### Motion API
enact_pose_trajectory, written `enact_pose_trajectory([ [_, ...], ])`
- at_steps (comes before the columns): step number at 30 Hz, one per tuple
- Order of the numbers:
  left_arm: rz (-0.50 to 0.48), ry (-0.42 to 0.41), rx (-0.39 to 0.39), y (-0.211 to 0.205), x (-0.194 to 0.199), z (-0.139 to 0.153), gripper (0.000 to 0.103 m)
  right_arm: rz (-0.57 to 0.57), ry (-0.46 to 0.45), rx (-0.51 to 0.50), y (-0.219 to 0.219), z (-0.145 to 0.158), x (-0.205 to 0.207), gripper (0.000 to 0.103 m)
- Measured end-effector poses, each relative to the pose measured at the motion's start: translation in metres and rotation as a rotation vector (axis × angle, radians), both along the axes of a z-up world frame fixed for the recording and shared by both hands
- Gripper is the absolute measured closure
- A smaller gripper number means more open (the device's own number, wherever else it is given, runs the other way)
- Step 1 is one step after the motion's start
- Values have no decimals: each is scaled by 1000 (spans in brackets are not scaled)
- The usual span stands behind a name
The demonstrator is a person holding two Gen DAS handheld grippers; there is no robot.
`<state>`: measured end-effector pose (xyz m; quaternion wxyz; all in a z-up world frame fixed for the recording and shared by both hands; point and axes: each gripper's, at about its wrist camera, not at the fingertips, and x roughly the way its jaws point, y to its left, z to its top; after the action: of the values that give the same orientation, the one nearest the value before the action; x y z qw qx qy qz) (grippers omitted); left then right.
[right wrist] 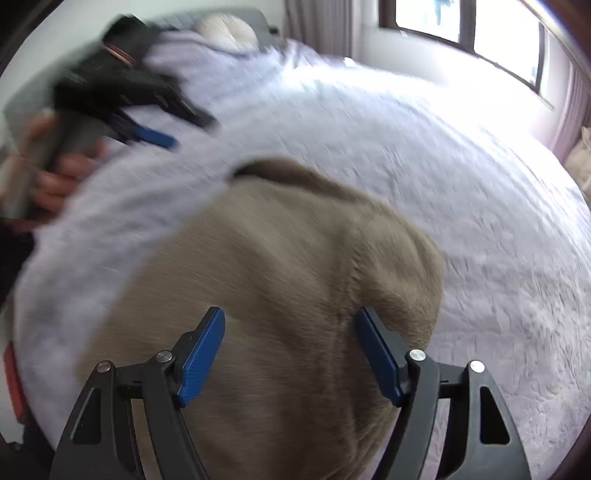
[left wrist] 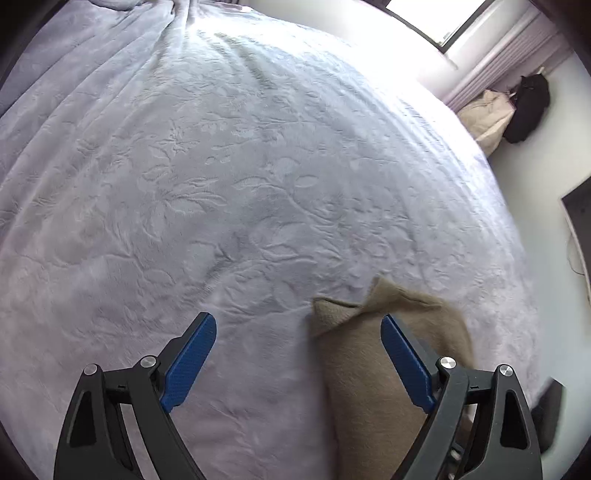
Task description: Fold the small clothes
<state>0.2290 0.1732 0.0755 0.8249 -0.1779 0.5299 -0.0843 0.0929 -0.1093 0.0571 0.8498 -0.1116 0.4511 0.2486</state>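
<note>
A tan fleece garment (right wrist: 288, 240) lies spread on the pale embossed bedspread (right wrist: 461, 192). My right gripper (right wrist: 291, 312) hovers over its middle, jaws open, nothing between the blue pads. In the left wrist view the garment (left wrist: 369, 369) shows at the lower right, one corner turned up. My left gripper (left wrist: 295, 319) hangs open above the bedspread (left wrist: 221, 184), its right finger over the garment's edge and its left finger over bare bedding. In the right wrist view the left gripper (right wrist: 181, 129) is a blurred shape at the upper left, held by a hand (right wrist: 55, 177).
A window (right wrist: 461, 22) and curtains are beyond the bed's far side. A pillow (right wrist: 225, 31) sits at the headboard. A beige cushion (left wrist: 487, 118) and a black bag (left wrist: 528, 107) lie by the wall. A dark panel (left wrist: 580, 206) stands to the right.
</note>
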Motion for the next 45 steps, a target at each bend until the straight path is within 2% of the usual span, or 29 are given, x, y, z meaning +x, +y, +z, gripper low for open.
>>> enact_pose_trajectory([
  [1,-24,-12,28,-10,-7,2,11,-9,23,28,-7,-8,5,27],
  [4,-139,-39,142,-55,-39,5,11,-49,33,96,-25,1,5,27],
  [8,-264,-120,241,-114,-69,0,11,-48,-29,124,-33,25,-3,26],
  [10,-292,-127,310,-139,-74,-13,11,-20,-24,96,-24,27,1,26],
  [12,-294,-80,323,-148,-76,-29,11,6,-10,53,-16,22,1,26],
  [14,-265,-46,348,-151,-72,-50,4,31,39,-25,-9,6,-1,27],
  [16,-244,-39,311,-147,-76,-56,1,48,35,-61,-9,-4,-6,27],
  [19,-226,-22,278,-141,-84,-49,1,43,39,-45,-18,2,-14,26],
  [24,-243,-79,340,-146,-114,-32,1,59,14,-88,-22,14,-36,26],
  [28,-234,-117,342,-151,-133,-24,1,57,-55,-40,-16,27,-61,26],
  [30,-224,-92,352,-153,-135,-32,1,67,-44,-11,-13,26,-67,26],
  [32,-216,-60,370,-151,-136,-42,1,76,-17,-45,-7,15,-72,26],
  [35,-192,-22,324,-146,-139,-54,1,87,28,-87,-2,-4,-78,26],
  [37,-179,-12,307,-144,-141,-56,1,85,24,-104,-2,-8,-86,26],
  [43,-173,2,329,-142,-157,-55,1,81,52,-140,-4,-3,-97,26],
  [45,-171,-14,339,-139,-169,-47,1,37,59,-156,-11,3,-97,26],
])
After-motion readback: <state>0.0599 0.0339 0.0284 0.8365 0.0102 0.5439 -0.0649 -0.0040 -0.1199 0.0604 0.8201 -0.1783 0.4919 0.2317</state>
